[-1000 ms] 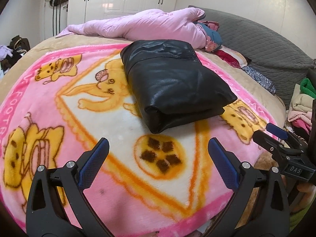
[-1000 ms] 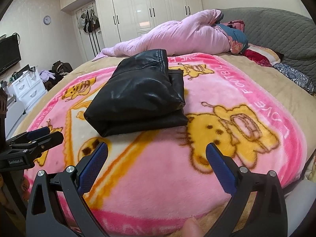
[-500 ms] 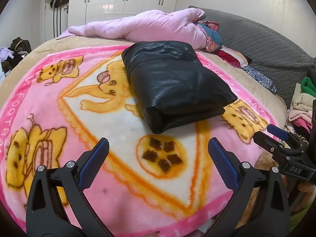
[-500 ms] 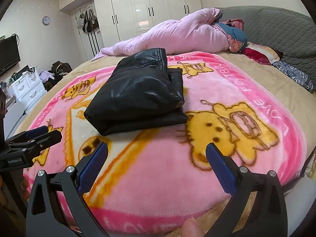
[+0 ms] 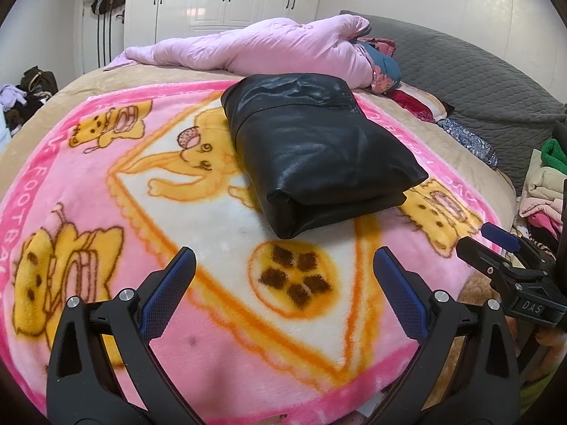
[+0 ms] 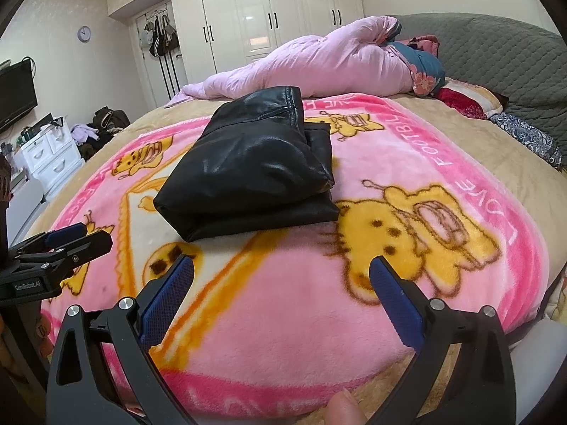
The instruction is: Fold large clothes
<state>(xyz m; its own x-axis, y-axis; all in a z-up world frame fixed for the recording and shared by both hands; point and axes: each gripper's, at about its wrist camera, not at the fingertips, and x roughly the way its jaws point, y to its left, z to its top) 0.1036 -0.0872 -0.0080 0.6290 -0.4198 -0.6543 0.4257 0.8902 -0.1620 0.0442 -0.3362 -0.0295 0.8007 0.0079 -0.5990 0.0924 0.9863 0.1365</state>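
A black leather jacket (image 5: 312, 156) lies folded into a thick rectangle on the pink cartoon blanket (image 5: 106, 184). It also shows in the right wrist view (image 6: 248, 170). My left gripper (image 5: 281, 265) is open and empty, hovering over the blanket in front of the jacket. My right gripper (image 6: 281, 272) is open and empty, near the bed's front edge to the jacket's right. The right gripper shows at the right edge of the left wrist view (image 5: 496, 248), and the left gripper shows at the left edge of the right wrist view (image 6: 71, 241).
A rolled pink quilt (image 5: 269, 46) and pillows lie at the back of the bed by a grey headboard (image 5: 478, 78). Stacked clothes (image 5: 545, 191) sit at the right. White wardrobes (image 6: 269, 24), a white drawer unit (image 6: 49, 156) and clutter stand left.
Both grippers have drifted slightly, so the view has shifted a little. The jacket has not moved and both grippers stay open.
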